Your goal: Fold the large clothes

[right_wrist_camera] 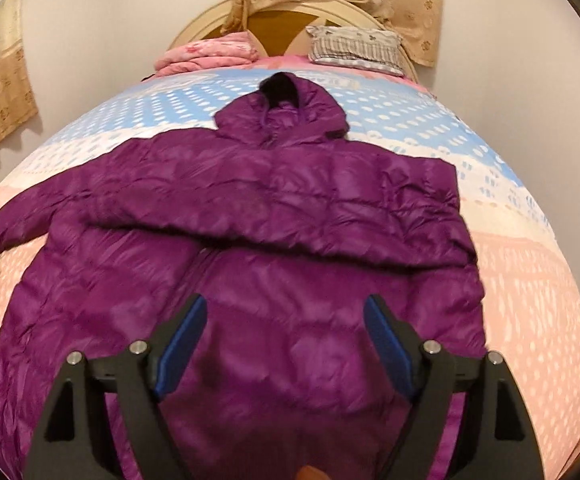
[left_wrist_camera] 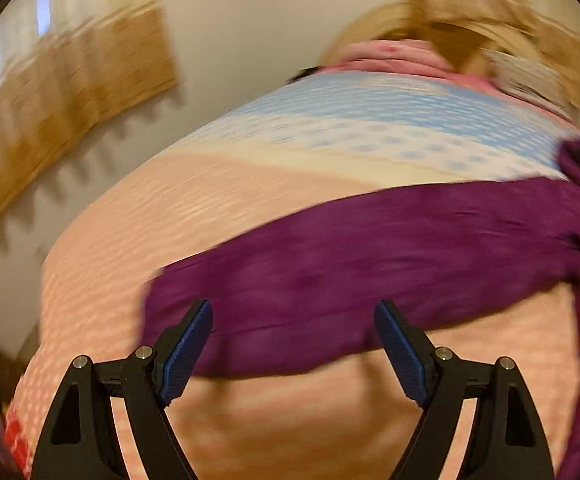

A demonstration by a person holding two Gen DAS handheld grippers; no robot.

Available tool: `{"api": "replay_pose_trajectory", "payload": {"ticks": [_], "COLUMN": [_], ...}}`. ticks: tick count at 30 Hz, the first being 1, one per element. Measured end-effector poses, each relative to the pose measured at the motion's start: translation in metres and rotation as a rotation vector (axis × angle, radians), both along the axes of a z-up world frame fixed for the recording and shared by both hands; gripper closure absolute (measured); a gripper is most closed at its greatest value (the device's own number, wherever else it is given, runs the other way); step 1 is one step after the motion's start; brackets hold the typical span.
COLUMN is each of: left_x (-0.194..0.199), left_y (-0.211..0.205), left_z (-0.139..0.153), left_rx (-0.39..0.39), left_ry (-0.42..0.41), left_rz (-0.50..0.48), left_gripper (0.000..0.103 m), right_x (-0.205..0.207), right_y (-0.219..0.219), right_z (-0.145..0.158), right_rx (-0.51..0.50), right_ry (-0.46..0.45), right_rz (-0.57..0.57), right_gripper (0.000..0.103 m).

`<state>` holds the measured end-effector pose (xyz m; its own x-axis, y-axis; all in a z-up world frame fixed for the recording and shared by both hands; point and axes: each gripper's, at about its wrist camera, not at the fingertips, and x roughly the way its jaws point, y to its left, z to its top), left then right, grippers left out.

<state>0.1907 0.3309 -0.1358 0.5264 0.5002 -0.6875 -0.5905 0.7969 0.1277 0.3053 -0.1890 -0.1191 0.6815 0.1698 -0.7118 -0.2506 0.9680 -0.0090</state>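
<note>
Purple and puffy, the hooded down jacket (right_wrist_camera: 250, 216) is lying spread flat on the bed (right_wrist_camera: 530, 280), hood toward the pillows, so there is room all round it for folding. One sleeve (right_wrist_camera: 330, 236) is lying folded across the chest, running from the picture's right toward the left, which is narrowing that side into a straighter edge. The other sleeve (left_wrist_camera: 370, 248) is stretching out sideways over the peach and blue bedspread, not yet folded in.

Over on the right, the right tongs (right_wrist_camera: 282, 344) are hovering above the lower front of the jacket with the jaws standing wide and nothing between the pads; that looks to me like a hand free for the next grasp. The left tongs (left_wrist_camera: 292, 348) are gaping wide too, empty, poised just above the outstretched sleeve near its cuff end. This view is heavily smeared, so fine detail there is lost.

My read: the outstretched sleeve is next, and the slippery quilted shell may slide under a shallow pinch.
</note>
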Motion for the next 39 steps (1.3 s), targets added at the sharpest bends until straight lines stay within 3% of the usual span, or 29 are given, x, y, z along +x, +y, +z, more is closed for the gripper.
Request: {"api": "replay_pose_trajectory", "payload": {"ticks": [6, 12, 13, 14, 16, 17, 22, 25, 31, 39], "left_x": [-0.038, -0.028, -0.025, -0.017, -0.012, -0.013, -0.017, -0.007, 0.025, 0.080], "left_y": [0.082, 0.091, 0.089, 0.085, 0.077, 0.074, 0.055, 0.038, -0.019, -0.113], "left_z": [-0.016, -0.026, -0.031, -0.031, -0.034, -0.029, 0.019, 0.043, 0.082, 0.103], "left_rx": [-0.157, -0.285, -0.307, -0.310, -0.284, -0.267, -0.094, -0.025, 0.040, 0.026], "left_ry": [-0.034, -0.088, -0.090, -0.084, -0.048, -0.070, -0.142, -0.161, -0.206, -0.252], "left_rz": [0.194, 0.147, 0.128, 0.119, 0.110, 0.104, 0.121, 0.073, -0.096, -0.307], "left_gripper": [0.020, 0.020, 0.031, 0.058, 0.086, 0.094, 0.094, 0.094, 0.094, 0.094], "right_x": [-0.014, -0.025, -0.025, -0.026, -0.026, -0.026, -0.026, -0.022, -0.020, -0.017], "right_y": [0.020, 0.026, 0.026, 0.024, 0.021, 0.018, 0.000, -0.018, -0.046, -0.081], "right_z": [0.000, 0.004, 0.005, 0.005, 0.005, 0.005, 0.004, 0.003, 0.007, 0.013], "right_rx": [0.001, 0.001, -0.003, -0.004, -0.001, 0.003, -0.021, -0.021, -0.004, 0.001], "right_ry": [-0.003, -0.023, -0.026, -0.027, -0.026, -0.025, -0.028, -0.025, -0.040, -0.043], "right_rz": [0.042, 0.065, 0.065, 0.063, 0.052, 0.047, 0.015, -0.021, -0.066, -0.135], "right_gripper": [0.020, 0.020, 0.020, 0.020, 0.020, 0.020, 0.020, 0.020, 0.020, 0.020]}}
